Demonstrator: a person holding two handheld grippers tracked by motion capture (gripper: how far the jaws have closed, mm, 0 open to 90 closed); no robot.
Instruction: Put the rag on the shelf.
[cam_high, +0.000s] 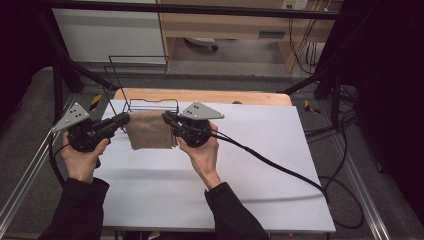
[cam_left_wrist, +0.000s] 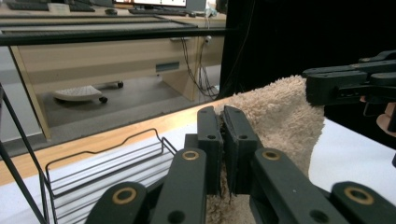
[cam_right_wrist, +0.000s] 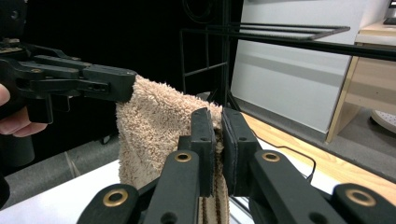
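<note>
A beige towel (cam_high: 149, 130) hangs folded above the white table (cam_high: 260, 150), held up by its two top corners. My left gripper (cam_high: 125, 118) is shut on the towel's left corner, and my right gripper (cam_high: 166, 119) is shut on its right corner. In the left gripper view the closed jaws pinch the towel (cam_left_wrist: 280, 116), with the right gripper (cam_left_wrist: 312, 87) across from them. In the right gripper view the jaws clamp the towel (cam_right_wrist: 149, 126) edge, and the left gripper (cam_right_wrist: 130, 87) grips the far corner.
A black wire rack (cam_high: 150, 102) stands just behind the towel at the table's far edge, seen close in the left gripper view (cam_left_wrist: 107, 163). A cable (cam_high: 280, 167) trails right across the table. A wooden strip (cam_high: 210, 96) borders the far side.
</note>
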